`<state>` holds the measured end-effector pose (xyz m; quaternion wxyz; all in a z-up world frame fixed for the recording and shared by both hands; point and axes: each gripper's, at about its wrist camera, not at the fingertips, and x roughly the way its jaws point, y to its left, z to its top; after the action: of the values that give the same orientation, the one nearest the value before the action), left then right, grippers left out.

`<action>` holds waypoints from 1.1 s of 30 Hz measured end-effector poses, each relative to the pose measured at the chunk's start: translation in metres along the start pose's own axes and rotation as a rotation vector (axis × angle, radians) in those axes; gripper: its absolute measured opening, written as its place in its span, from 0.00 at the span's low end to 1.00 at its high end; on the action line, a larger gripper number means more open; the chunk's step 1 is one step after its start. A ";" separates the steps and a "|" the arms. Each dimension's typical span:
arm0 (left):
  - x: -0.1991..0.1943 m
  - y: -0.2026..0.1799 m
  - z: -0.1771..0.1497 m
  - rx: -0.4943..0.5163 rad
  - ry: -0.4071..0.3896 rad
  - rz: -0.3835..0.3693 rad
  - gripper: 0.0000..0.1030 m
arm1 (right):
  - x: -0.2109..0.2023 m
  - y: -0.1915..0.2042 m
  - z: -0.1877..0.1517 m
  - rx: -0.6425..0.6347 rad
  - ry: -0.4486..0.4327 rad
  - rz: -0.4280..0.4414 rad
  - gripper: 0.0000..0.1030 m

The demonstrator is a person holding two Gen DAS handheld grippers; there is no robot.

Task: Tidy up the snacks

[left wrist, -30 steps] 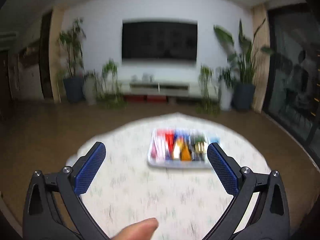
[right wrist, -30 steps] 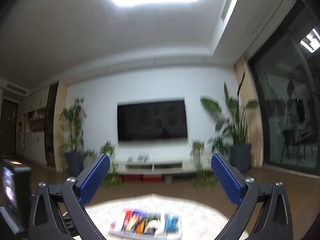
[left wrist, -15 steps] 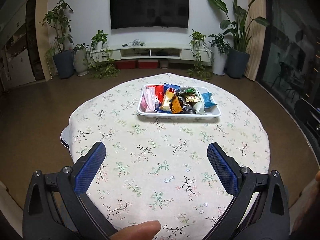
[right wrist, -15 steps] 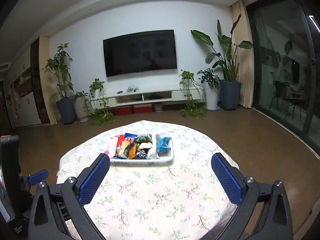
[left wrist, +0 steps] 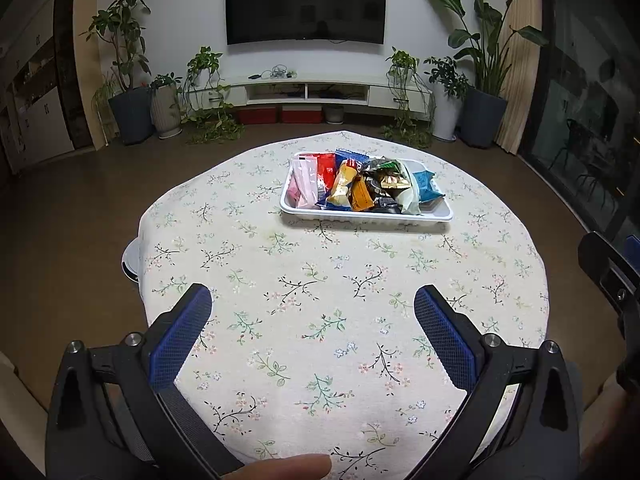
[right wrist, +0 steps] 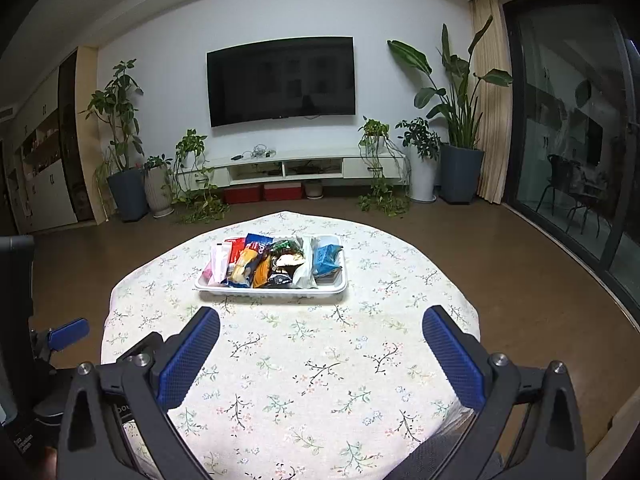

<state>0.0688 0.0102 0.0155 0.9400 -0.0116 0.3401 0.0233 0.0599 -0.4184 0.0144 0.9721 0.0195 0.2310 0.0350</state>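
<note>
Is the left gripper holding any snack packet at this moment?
No, the left gripper is open and empty above the floral tablecloth, while the snack packets lie in the white tray.

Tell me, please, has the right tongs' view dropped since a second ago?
Yes. The right tongs tilted downward: the TV sits higher now, and the snack tray is fully visible.

Snacks [left wrist: 360, 186] in tray [left wrist: 366, 216] on table's [left wrist: 304, 320] far side

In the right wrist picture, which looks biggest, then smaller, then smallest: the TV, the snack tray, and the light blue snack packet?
1. TV, though it hangs far off on the wall, so it is surely bigger than it looks.
2. Snack tray.
3. Light blue snack packet, lying at the tray's right end.
</note>
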 end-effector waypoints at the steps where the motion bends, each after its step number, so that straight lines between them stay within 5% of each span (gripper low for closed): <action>1: 0.000 0.000 0.000 -0.001 0.001 -0.001 1.00 | 0.001 0.000 0.000 0.000 0.002 0.001 1.00; 33: 0.006 0.002 -0.002 -0.008 0.019 0.000 1.00 | 0.000 0.003 -0.005 0.001 0.014 -0.001 1.00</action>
<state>0.0716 0.0120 0.0100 0.9367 -0.0155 0.3490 0.0245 0.0578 -0.4156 0.0101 0.9705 0.0198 0.2379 0.0345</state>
